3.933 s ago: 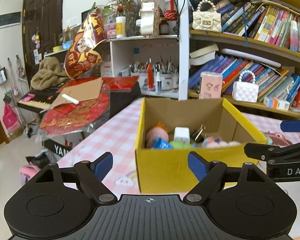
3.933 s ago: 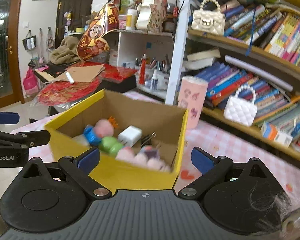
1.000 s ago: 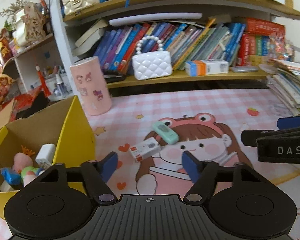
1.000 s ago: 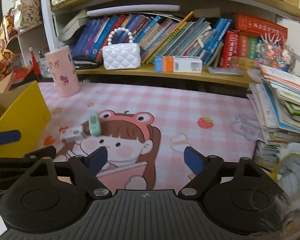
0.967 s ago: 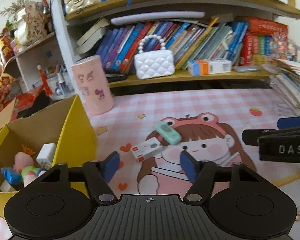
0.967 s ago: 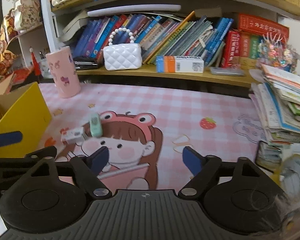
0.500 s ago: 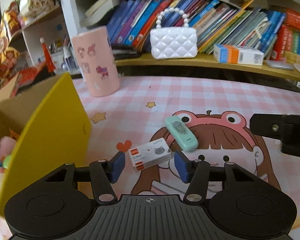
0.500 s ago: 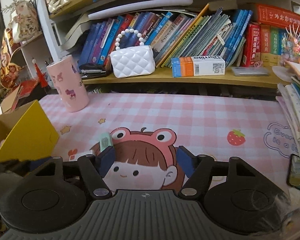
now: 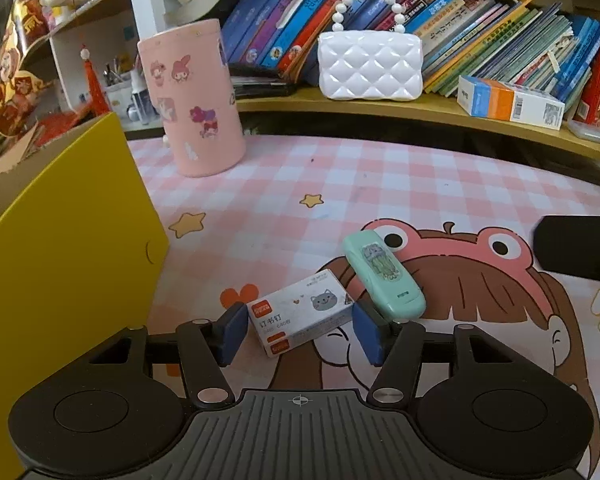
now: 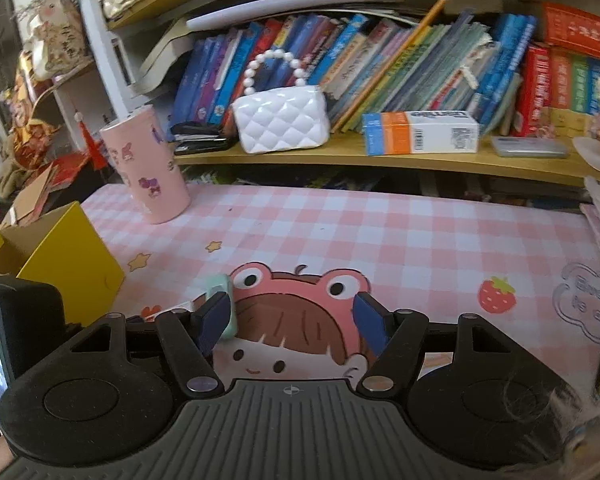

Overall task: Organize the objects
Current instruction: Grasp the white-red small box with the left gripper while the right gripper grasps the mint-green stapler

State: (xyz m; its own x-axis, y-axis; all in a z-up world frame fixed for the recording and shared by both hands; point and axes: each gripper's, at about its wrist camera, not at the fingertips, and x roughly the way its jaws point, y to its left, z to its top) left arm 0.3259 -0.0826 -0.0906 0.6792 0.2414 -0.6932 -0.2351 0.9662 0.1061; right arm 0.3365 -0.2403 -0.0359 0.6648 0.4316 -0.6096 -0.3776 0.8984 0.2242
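The left gripper (image 9: 298, 330) is set around the staple box (image 9: 302, 312), its jaws spread; they have just been opening a little, with the box between them. A narrow gap is seen at the left pad (image 9: 231, 333), while the right pad (image 9: 367, 334) lies at the box's end; whether it touches cannot be told, and no squeeze is shown yet. The box lies on the pink checked desk mat (image 9: 380, 184), toward its near edge, just right of the yellow cardboard box (image 9: 68, 248). The mint correction tape (image 9: 384, 280) lies just beside the staple box's far right corner, close behind the right pad.

For a good grasp, the jaws should be centred on the box's short ends, since the box sits slightly askew to them, and closed evenly so that the light carton is not pushed along the mat or crushed. The right pad should be kept clear of the correction tape.

The right gripper (image 10: 294, 324) is held with jaws spread and nothing between them; its left pad (image 10: 214, 320) is seen in front of the correction tape (image 10: 220, 286), and touch cannot be judged.
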